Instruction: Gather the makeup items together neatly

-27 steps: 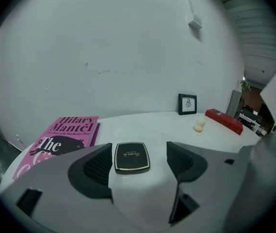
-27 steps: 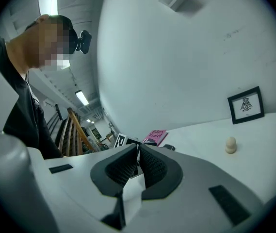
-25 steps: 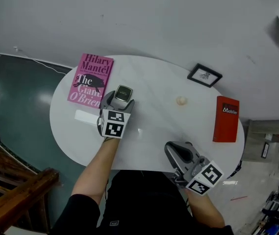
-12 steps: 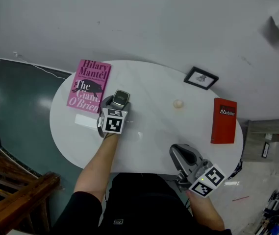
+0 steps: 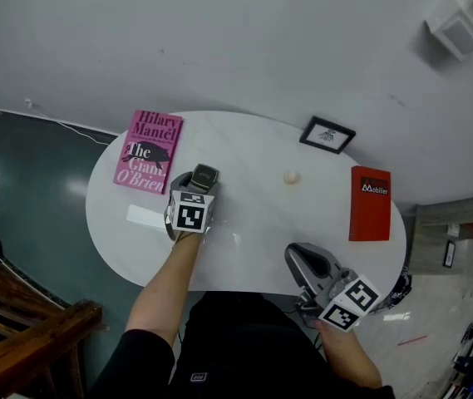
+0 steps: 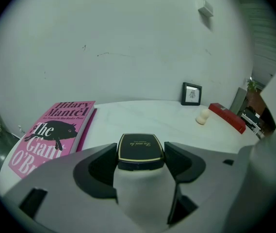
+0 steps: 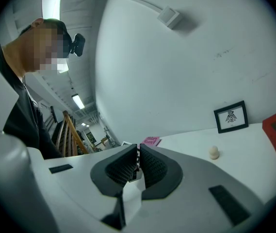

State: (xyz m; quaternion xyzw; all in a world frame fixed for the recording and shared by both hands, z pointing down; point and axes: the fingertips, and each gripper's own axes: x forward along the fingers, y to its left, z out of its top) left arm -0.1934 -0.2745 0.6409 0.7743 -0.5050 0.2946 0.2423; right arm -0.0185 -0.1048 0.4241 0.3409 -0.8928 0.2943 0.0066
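A black compact (image 5: 205, 173) with a gold rim lies flat on the white oval table (image 5: 253, 214), just right of the pink book (image 5: 147, 150). My left gripper (image 5: 199, 182) reaches over it. In the left gripper view the compact (image 6: 140, 148) fills the gap and both pads touch its sides; the jaws have just been closing on it. A small beige makeup sponge (image 5: 291, 177) stands alone mid-table. My right gripper (image 5: 297, 256) hovers at the table's front edge, shut with nothing between its fingers (image 7: 128, 166).
A white flat slip (image 5: 146, 216) lies left of my left gripper. A red box (image 5: 370, 203) sits at the right end and a small black picture frame (image 5: 327, 135) leans at the back. A wooden railing (image 5: 28, 339) stands on the floor below left.
My left gripper has slid forward, so the compact now sits between its jaws, which stand narrower. The compact has stayed in place. The right gripper has shifted slightly.
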